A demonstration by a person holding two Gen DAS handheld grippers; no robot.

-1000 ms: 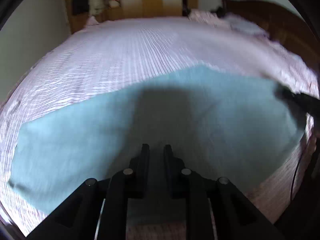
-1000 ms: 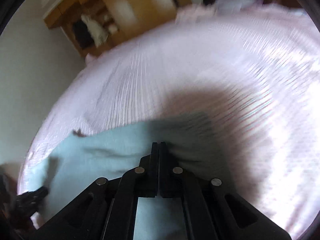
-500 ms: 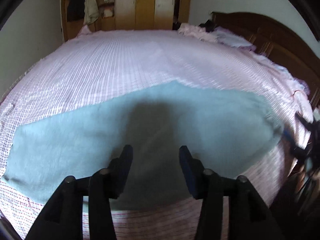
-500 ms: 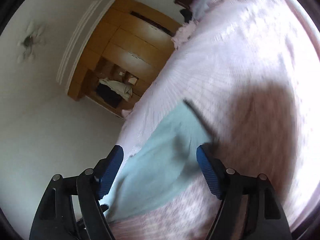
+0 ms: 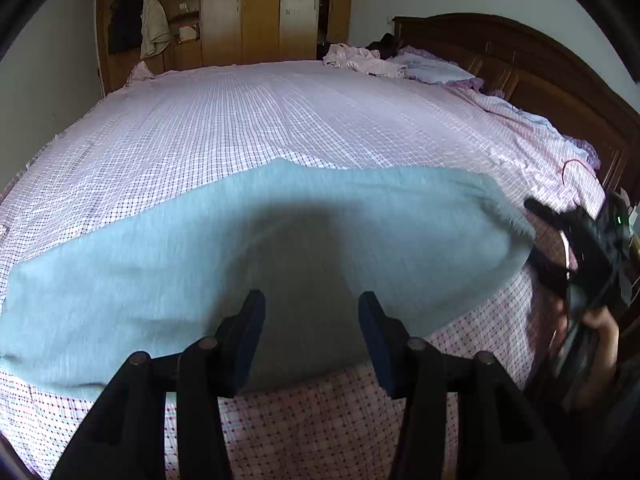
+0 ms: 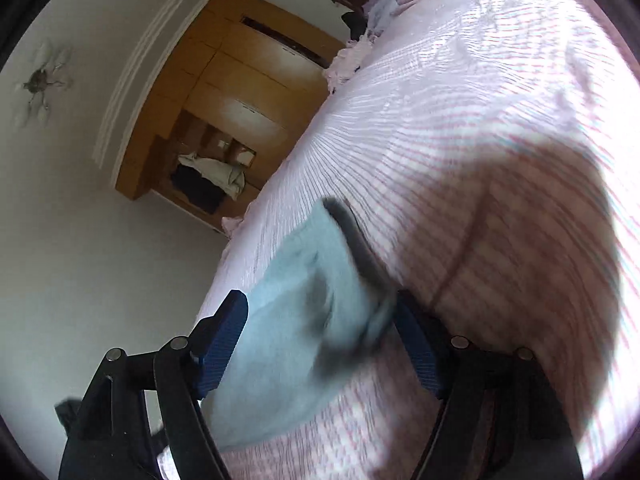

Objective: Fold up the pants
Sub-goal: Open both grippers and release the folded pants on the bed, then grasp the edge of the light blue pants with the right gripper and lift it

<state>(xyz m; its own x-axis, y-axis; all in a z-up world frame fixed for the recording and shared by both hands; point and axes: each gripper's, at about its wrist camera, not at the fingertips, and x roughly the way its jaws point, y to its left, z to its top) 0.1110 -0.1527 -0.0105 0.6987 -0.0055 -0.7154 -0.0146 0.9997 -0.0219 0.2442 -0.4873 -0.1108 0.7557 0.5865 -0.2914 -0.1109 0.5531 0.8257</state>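
Note:
The light blue pants (image 5: pixel 224 256) lie flat across the near part of the pink checked bed (image 5: pixel 280 120), running left to right. My left gripper (image 5: pixel 310 320) is open and empty, held just above the pants' near edge. My right gripper (image 6: pixel 320 336) is open and empty, tilted, above the right end of the pants (image 6: pixel 288 312). It also shows in the left wrist view (image 5: pixel 568 240) at the right, held by a hand, beside the pants' right end.
A dark wooden headboard (image 5: pixel 540 68) runs along the right side of the bed. Pillows and crumpled pink bedding (image 5: pixel 384 64) lie at the far right corner. A wooden wardrobe (image 5: pixel 240 12) with hanging clothes stands behind the bed.
Both grippers were shut a second ago, the right one on the pants' end; both have opened, released the pants and pulled back. The right gripper has tilted to the side.

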